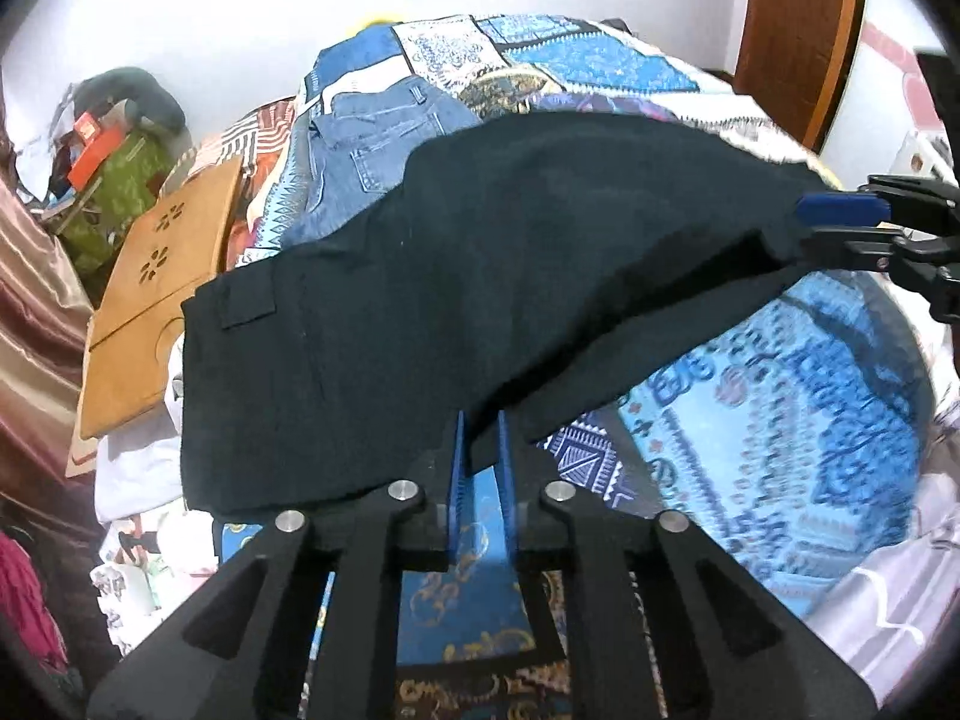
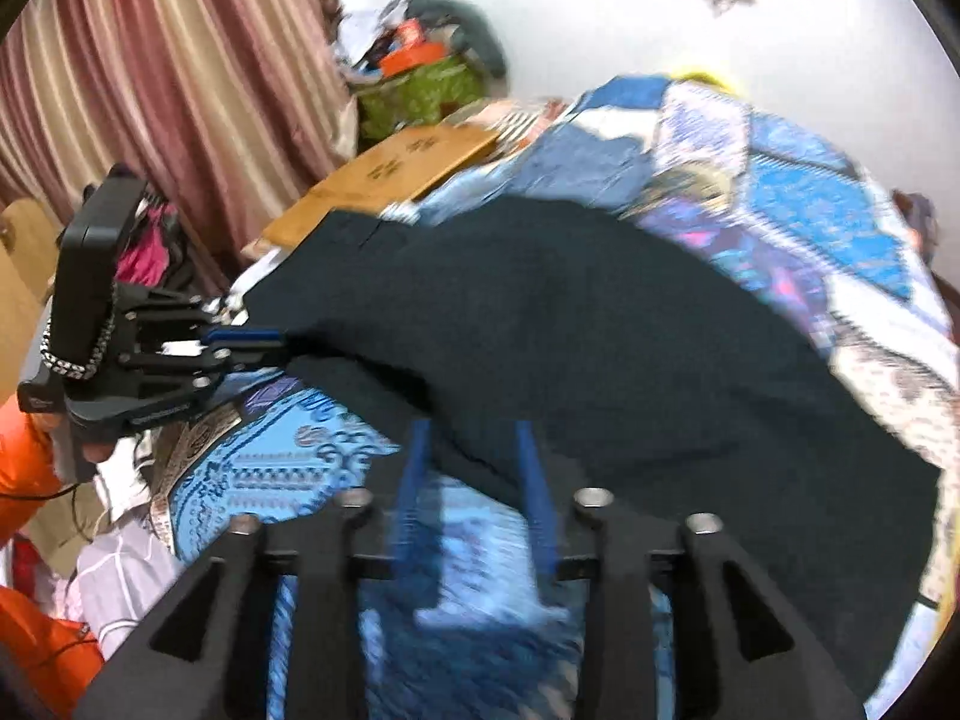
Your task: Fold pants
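Note:
Black pants (image 1: 480,252) (image 2: 600,330) stretch across a blue patterned bedspread (image 1: 780,420), with their near edge lifted off it. My left gripper (image 1: 481,438) (image 2: 270,339) is shut on that edge near the waist end, its blue fingers pinching the cloth. Over at the leg end, the fingers of my right gripper (image 2: 474,450) (image 1: 840,222) stand well apart. The pants' edge lies between their tips, and the bedspread shows through the gap. The right wrist view is blurred.
Blue jeans (image 1: 384,126) (image 2: 576,162) lie on the bed beyond the black pants. A wooden lap board (image 1: 156,276) (image 2: 390,174) rests at the bed's left side, beside a striped curtain (image 2: 150,60). An orange sleeve (image 2: 24,468) shows behind the left gripper.

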Demonstrator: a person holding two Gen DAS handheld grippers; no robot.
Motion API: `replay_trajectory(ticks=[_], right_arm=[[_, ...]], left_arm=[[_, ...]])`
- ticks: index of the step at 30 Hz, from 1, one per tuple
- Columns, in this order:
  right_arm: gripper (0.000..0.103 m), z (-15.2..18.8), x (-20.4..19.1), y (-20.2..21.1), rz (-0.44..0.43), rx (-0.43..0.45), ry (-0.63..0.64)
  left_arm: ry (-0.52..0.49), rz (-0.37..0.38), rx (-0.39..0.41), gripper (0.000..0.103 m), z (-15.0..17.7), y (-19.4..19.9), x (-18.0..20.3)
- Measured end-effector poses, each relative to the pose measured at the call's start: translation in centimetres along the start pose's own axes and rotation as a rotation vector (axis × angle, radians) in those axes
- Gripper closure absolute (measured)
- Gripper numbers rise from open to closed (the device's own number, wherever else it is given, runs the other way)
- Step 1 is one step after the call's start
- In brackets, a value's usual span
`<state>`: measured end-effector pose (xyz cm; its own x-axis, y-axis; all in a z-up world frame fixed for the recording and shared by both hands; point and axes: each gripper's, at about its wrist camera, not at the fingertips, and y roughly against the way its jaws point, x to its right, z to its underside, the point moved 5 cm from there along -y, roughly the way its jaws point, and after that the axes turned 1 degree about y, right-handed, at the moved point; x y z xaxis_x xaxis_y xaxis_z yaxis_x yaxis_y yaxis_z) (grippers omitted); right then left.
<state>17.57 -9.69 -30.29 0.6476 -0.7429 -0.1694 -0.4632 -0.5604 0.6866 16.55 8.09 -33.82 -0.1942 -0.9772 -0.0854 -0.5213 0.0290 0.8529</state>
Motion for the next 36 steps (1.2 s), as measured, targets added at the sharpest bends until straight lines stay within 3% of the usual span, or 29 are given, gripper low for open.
replay_trajectory(ticks=[4, 9, 10, 13, 16, 20, 31, 33, 36], right_arm=[[0.06, 0.4, 4.4, 3.8, 0.101, 0.07, -0.069], [0.06, 2.4, 12.6, 7.7, 0.268, 0.109, -0.218], [0.06, 2.9, 14.1, 8.0, 0.301, 0.11, -0.242], [0.06, 5.0, 18.6, 8.7, 0.399, 0.096, -0.322], [0.06, 7.0, 22.0, 8.4, 0.422, 0.064, -0.393], [0.06, 8.0, 24.3, 6.9, 0.426, 0.025, -0.429], [0.06, 7.9, 27.9, 3.1, 0.381, -0.005, -0.451], [0.071, 8.0, 27.9, 2.8, 0.385, -0.003, -0.444], [0.075, 7.9, 27.8, 3.2, 0.409, 0.008, -0.425]], left_arm=[[0.07, 0.01, 0.027, 0.082, -2.3, 1.7, -1.1], [0.158, 0.041, 0.083, 0.041, -6.5, 2.3, -1.5], [0.166, 0.034, 0.09, 0.038, -7.4, 1.9, -1.3], [0.17, 0.042, 0.06, 0.037, -8.9, 0.0, -0.4], [0.174, 0.072, -0.01, 0.037, -9.2, -2.8, 1.1], [0.137, 0.052, -0.099, 0.036, -8.0, -6.3, 3.1], [0.212, 0.039, -0.088, 0.016, -7.1, -7.1, 2.0], [0.221, 0.039, -0.087, 0.016, -7.1, -7.2, 2.0], [0.221, 0.032, -0.087, 0.015, -7.1, -7.1, 2.1]])
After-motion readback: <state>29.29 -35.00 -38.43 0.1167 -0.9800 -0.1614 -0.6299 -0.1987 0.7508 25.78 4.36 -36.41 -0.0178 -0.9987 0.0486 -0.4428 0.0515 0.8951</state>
